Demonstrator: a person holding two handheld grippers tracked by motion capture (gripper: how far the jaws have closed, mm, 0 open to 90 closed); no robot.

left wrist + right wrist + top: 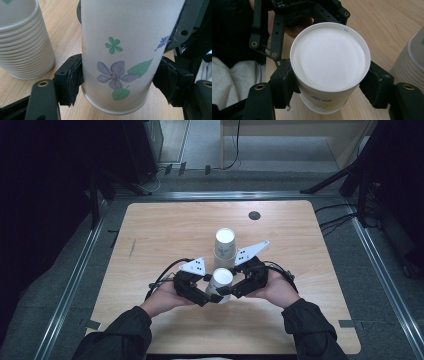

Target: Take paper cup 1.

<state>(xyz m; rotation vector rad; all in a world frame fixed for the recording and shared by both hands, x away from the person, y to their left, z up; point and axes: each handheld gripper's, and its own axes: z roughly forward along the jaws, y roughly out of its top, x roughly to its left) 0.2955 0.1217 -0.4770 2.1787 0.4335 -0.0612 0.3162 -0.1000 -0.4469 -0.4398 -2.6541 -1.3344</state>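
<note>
A white paper cup (220, 281) printed with purple flowers and green leaves (117, 72) is held just above the wooden table (165, 235), near its front middle. My left gripper (210, 296) (117, 82) is shut on it, one pad pressed against each side. From the opposite side my right gripper (231, 292) (329, 87) is also shut on the same cup (329, 60), whose flat white end faces that camera. Just behind it stands a stack of matching cups (225, 247) (22, 42) (412, 62), untouched.
A dark round grommet (254, 215) is set in the table's far right part. Metal rails (75, 280) run along both sides of the table, and cables (335, 220) lie on the floor at the right. Bare wood surrounds the cups.
</note>
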